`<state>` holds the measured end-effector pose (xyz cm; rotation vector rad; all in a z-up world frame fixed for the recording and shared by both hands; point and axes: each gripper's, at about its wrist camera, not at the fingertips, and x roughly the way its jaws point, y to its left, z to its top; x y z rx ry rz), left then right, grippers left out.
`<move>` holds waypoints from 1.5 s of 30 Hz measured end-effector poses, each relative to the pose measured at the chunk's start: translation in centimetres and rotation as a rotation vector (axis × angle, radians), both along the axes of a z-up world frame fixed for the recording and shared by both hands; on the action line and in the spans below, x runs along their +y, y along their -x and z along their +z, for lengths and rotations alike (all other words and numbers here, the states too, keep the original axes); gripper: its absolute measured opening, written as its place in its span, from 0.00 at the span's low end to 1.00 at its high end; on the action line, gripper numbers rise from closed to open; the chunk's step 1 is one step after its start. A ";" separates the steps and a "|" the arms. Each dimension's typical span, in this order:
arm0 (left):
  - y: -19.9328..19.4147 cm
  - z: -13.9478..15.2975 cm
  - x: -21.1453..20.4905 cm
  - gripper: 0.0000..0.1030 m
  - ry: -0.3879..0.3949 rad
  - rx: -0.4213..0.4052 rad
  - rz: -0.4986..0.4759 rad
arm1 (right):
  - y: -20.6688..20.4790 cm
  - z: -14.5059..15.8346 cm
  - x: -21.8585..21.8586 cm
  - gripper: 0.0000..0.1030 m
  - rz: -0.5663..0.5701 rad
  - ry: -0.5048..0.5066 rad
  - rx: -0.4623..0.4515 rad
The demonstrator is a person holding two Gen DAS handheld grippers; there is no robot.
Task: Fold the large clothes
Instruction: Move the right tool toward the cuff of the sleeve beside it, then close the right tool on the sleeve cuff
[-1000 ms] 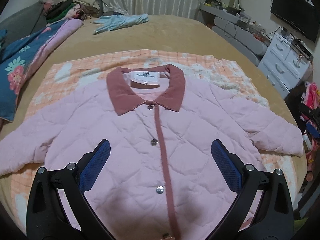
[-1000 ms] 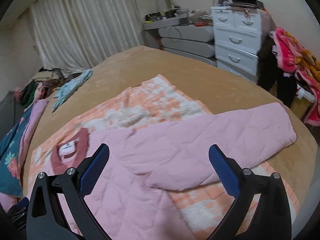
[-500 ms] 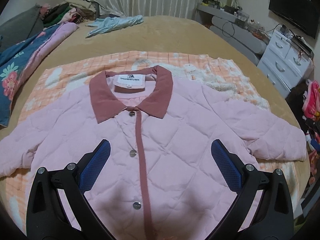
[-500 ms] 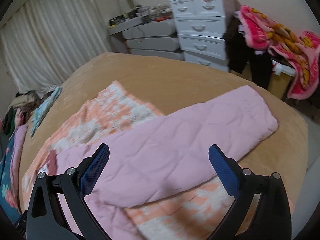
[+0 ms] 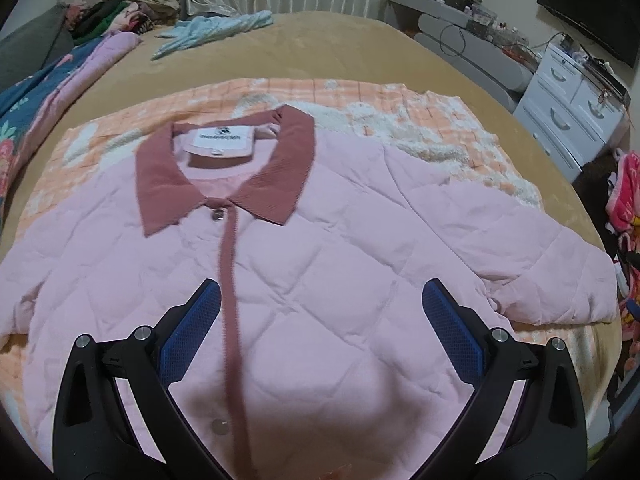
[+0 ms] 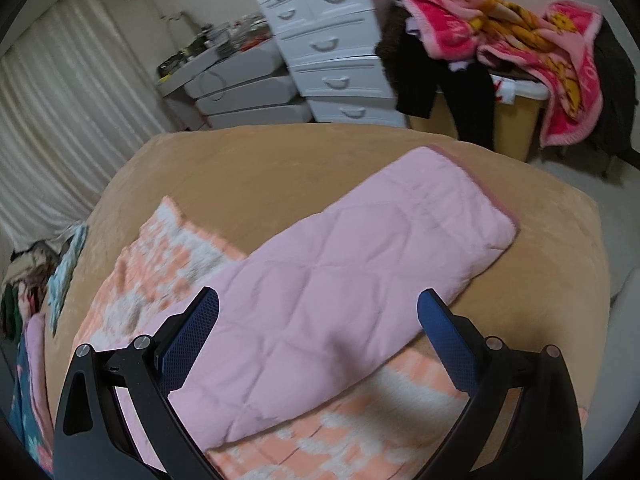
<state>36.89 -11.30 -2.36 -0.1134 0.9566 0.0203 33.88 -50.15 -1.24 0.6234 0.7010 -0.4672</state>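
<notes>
Folding starts best at the sleeve (image 6: 360,252): the pink jacket (image 5: 320,264) lies flat on the bed (image 5: 320,48), both the left gripper (image 5: 320,320) and right gripper (image 6: 318,322) wide apart, empty; pinch the cuff edge firmly.

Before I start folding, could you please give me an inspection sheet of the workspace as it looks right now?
Surface: tan bed cover, with an orange-and-white blanket spread on it.
Job's things: pink quilted jacket lying flat, front up, buttoned, collar away from the cameras; its sleeve stretches out unfolded.
Clutter: light blue garment and a clothes pile at the far end; floral bedding along one side.
Grippers: left claw open above the jacket front; right claw open above the sleeve.
Cables: wires by the grey shelves.
Surroundings: white drawers, curtain, pink blanket heaped beside the bed.
</notes>
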 end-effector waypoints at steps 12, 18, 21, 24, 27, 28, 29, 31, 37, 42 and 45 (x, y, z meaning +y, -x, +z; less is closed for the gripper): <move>-2.1 -2.2 -1.6 0.92 -0.017 0.038 -0.010 | 0.4 -4.7 -6.0 0.96 -0.150 -0.139 0.048; -2.9 -2.6 -1.1 0.92 -0.029 0.043 0.008 | 0.1 -7.9 -7.4 0.96 -0.158 -0.299 0.022; -3.0 -2.8 -0.9 0.92 -0.037 0.038 0.006 | 0.0 -9.4 -8.1 0.96 -0.166 -0.352 -0.003; -3.2 -3.0 -0.6 0.92 -0.031 0.047 0.008 | -0.2 -9.8 -8.4 0.96 -0.163 -0.354 -0.042; -3.2 -3.1 -0.3 0.92 -0.043 0.049 0.011 | 0.0 -9.8 -8.6 0.86 -0.177 -0.354 -0.083; -3.2 -3.1 -0.1 0.92 -0.040 0.053 0.012 | 0.1 -9.8 -8.7 0.71 -0.185 -0.350 -0.090; -3.2 -3.1 -0.1 0.92 -0.037 0.056 0.013 | 0.4 -9.8 -8.9 0.49 -0.188 -0.350 -0.097; -3.1 -2.9 0.2 0.92 -0.036 0.057 0.015 | 0.5 -9.8 -9.1 0.39 -0.175 -0.356 -0.118; -2.4 -1.2 1.4 0.92 0.005 0.028 0.007 | 0.7 -4.9 -7.7 0.18 -0.080 -0.240 -0.234; -2.0 1.1 2.4 0.92 0.009 0.008 -0.004 | 1.1 0.4 -5.2 0.16 0.026 -0.146 -0.355; -1.5 2.8 3.4 0.92 0.012 -0.020 0.002 | 0.8 3.8 -2.8 0.15 0.103 -0.047 -0.405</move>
